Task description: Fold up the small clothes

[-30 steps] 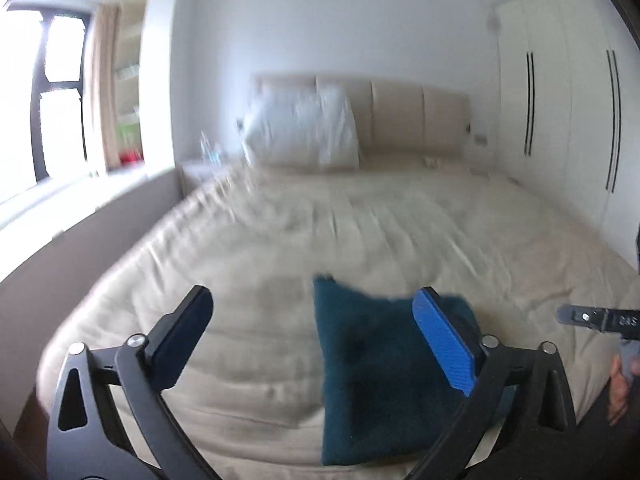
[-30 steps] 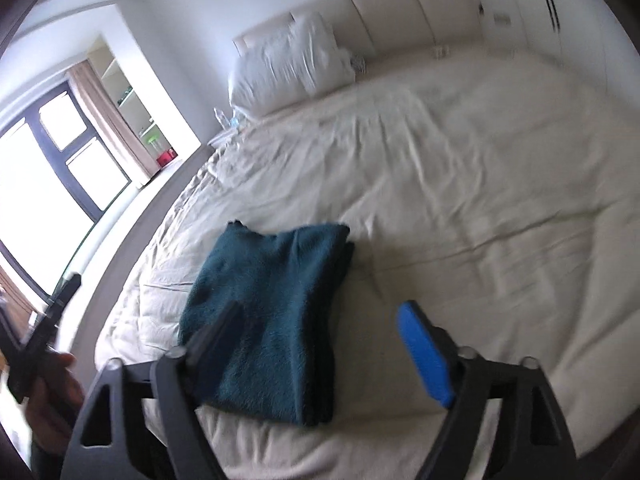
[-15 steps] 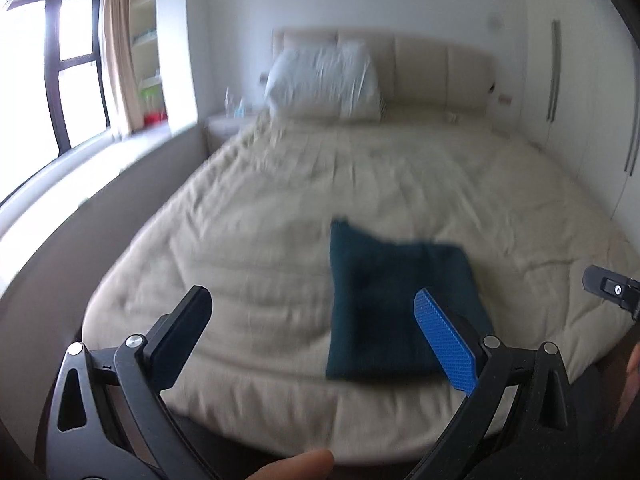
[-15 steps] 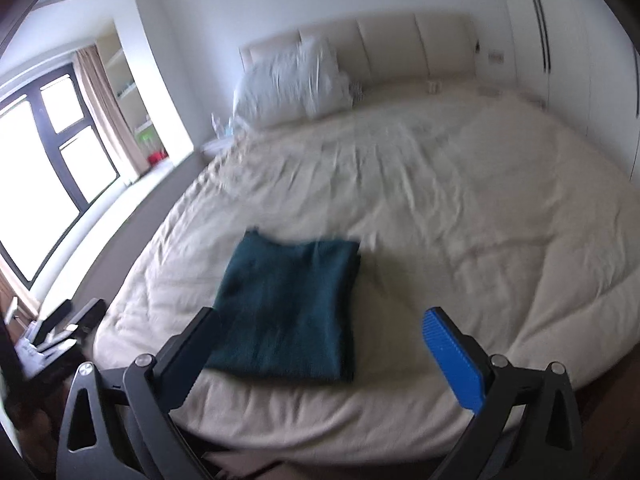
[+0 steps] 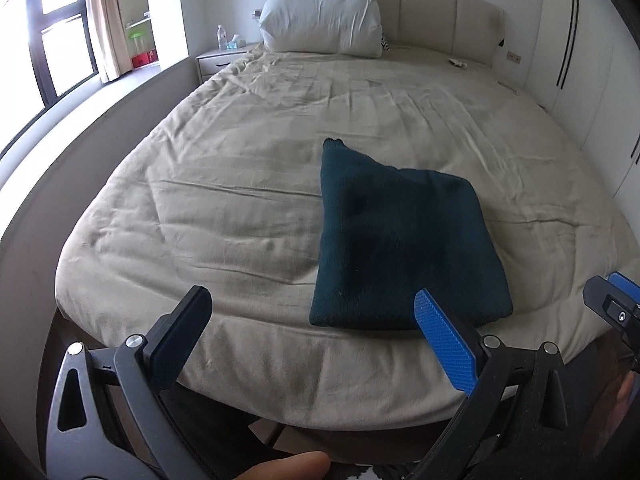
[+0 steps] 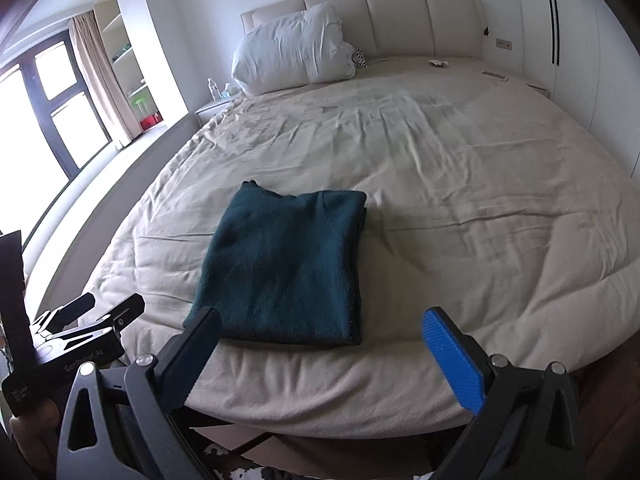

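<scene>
A dark teal garment (image 5: 400,240), folded into a flat rectangle, lies near the foot edge of the beige bed (image 5: 240,184); it also shows in the right wrist view (image 6: 288,264). My left gripper (image 5: 312,320) is open and empty, held off the bed's foot edge, to the garment's near left. My right gripper (image 6: 324,340) is open and empty, held off the foot edge just in front of the garment. Neither touches the cloth.
A white pillow (image 5: 320,20) leans on the padded headboard (image 5: 448,12). A nightstand (image 5: 220,58) with a bottle stands at the bed's far left. Windows (image 5: 48,32) are on the left, white wardrobes (image 5: 580,60) on the right.
Both grippers have pulled back and up from the bed, away from the folded garment. The garment has stayed in place. Both remain open.
</scene>
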Available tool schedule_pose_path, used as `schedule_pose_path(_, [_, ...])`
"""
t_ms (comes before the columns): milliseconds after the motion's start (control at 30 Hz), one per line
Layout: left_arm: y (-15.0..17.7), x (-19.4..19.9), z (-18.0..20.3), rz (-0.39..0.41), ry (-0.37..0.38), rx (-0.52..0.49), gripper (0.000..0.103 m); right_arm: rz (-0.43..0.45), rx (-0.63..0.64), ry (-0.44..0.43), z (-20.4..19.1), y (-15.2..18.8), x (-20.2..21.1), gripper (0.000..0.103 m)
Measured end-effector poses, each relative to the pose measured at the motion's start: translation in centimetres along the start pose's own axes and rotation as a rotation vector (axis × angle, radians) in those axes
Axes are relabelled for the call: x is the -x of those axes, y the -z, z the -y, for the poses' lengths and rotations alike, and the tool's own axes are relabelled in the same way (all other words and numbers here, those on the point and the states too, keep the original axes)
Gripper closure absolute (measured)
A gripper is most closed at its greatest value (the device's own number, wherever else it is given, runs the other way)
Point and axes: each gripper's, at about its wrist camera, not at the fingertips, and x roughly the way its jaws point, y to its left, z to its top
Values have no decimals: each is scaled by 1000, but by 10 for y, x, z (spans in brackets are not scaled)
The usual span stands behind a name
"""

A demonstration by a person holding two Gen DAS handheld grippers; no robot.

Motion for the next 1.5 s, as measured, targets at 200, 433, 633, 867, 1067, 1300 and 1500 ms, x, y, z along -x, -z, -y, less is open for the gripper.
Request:
schedule_pose_path(200, [-1, -13, 0, -13, 1, -13, 0, -24, -2, 4, -1, 2, -11, 0])
schedule_pose_path(433, [-3, -23, 0, -18, -10, -18, 0, -45, 0, 24, 0, 6, -21, 0])
schedule_pose_path(633, [-4, -31, -1, -27, -14, -16, 0, -56, -1, 26, 2, 7, -27, 0])
schedule_pose_path(867, [-3, -37, -1, -33, -23, -18, 0, -67, -2, 28, 4, 8, -33, 0])
schedule_pose_path(1067, [-2, -42, -2, -39, -27, -19, 0, -73, 0, 28, 4, 8, -35, 0])
schedule_pose_path(1300, [-1, -45, -3, -47, -30, -20, 0, -81, 5, 28, 2, 10, -38, 0])
schedule_pose_path(1500, [0, -48, -4, -50, -34, -21, 0, -81, 6, 29, 1, 11, -38, 0])
